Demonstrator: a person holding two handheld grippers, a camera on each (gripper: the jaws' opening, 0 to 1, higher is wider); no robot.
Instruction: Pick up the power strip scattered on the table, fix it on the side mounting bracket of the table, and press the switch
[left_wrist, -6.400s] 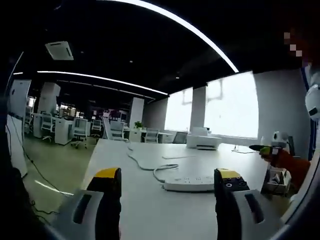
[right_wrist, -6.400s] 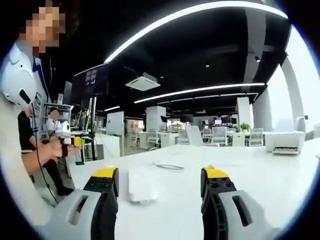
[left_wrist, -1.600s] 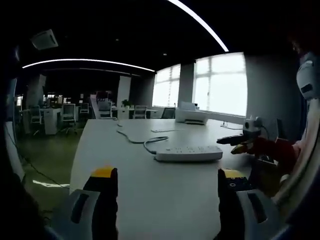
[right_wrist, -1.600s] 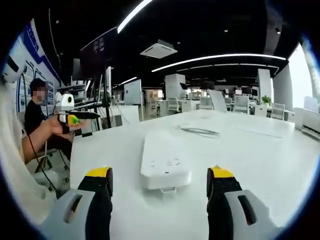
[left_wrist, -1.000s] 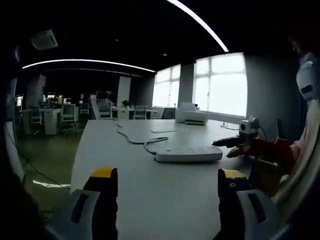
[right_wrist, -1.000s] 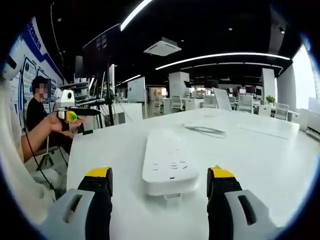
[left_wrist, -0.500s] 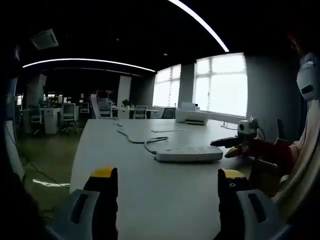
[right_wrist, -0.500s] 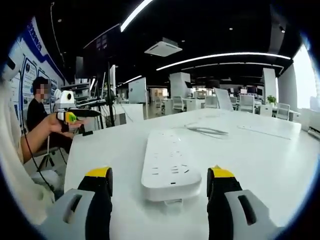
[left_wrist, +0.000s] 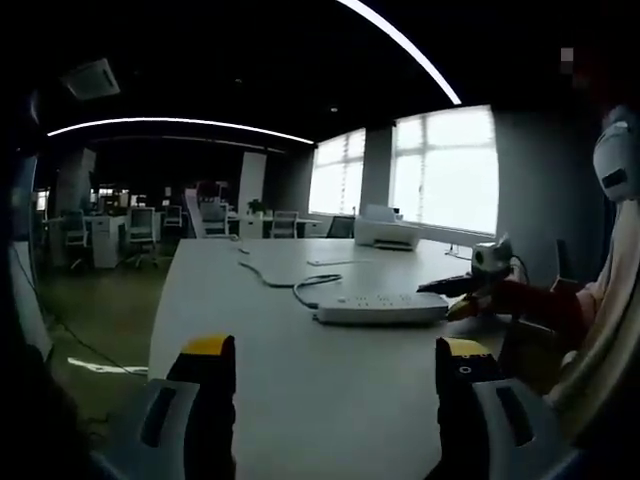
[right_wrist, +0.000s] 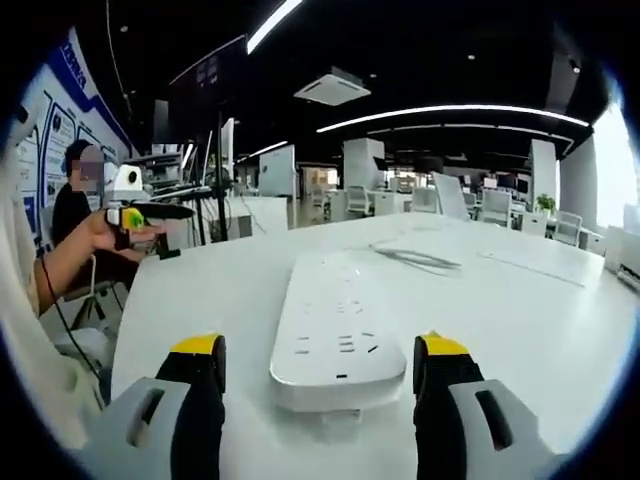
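Power strip lies flat on the white table, its near end between the spread jaws of the right gripper — not gripped. Left gripper hovers wide open too; the strip sits well ahead of it, cord trailing away.

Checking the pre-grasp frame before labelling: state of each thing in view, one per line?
power strip: flat on the table, sockets up, not gripped, near end between the right claw's jaws.
cable: loose, trailing across the table from the strip's far end.
table: white top, strip and cable resting on it.
right claw: open, jaws either side of the strip's end.
left claw: open, holding nothing, short of the strip.
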